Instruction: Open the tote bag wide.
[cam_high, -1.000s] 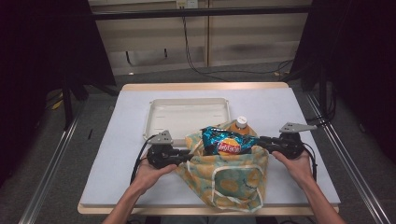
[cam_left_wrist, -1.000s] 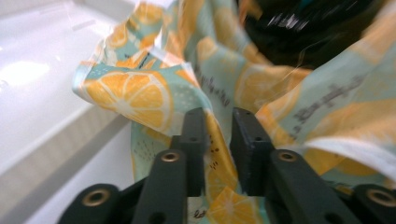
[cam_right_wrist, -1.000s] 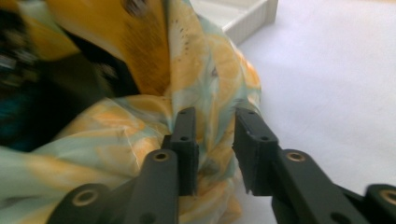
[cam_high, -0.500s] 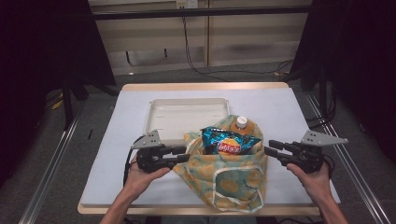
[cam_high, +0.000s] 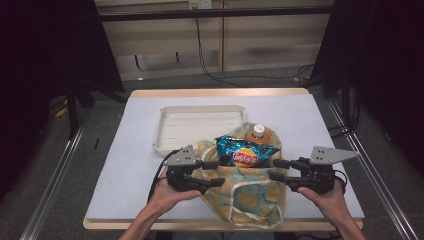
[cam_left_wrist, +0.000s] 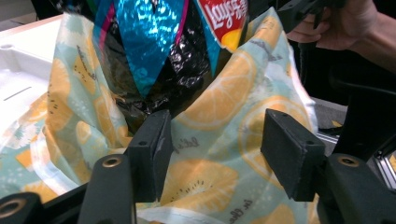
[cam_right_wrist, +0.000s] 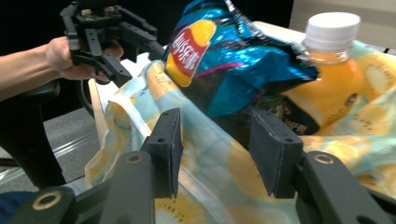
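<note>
Your bag (cam_high: 245, 192) lies at the near middle of the table (cam_high: 130, 150), mouth toward the tray (cam_high: 195, 125) just behind it, with the chips (cam_high: 245, 152) and the bottle (cam_high: 260, 134) poking out of that mouth. Your left gripper (cam_high: 215, 173) sits at the bag's left edge and your right gripper (cam_high: 277, 169) at its right edge; both have their jaws spread wide and grip nothing, the cloth simply lying between and under them in the two gripper views. Expect the bag to behave as thin, limp cloth: it will sag, fold and slide rather than hold a shape, so pinch a doubled bit of the rim or the hem near the mouth, not a flat panel. The chips look light, puffy and slick, and would likely crush or crackle out of a hard squeeze. The bottle, full of orange drink, is probably the heavy item and may roll and drag the cloth toward its side, so take hold on both sides evenly before lifting.
</note>
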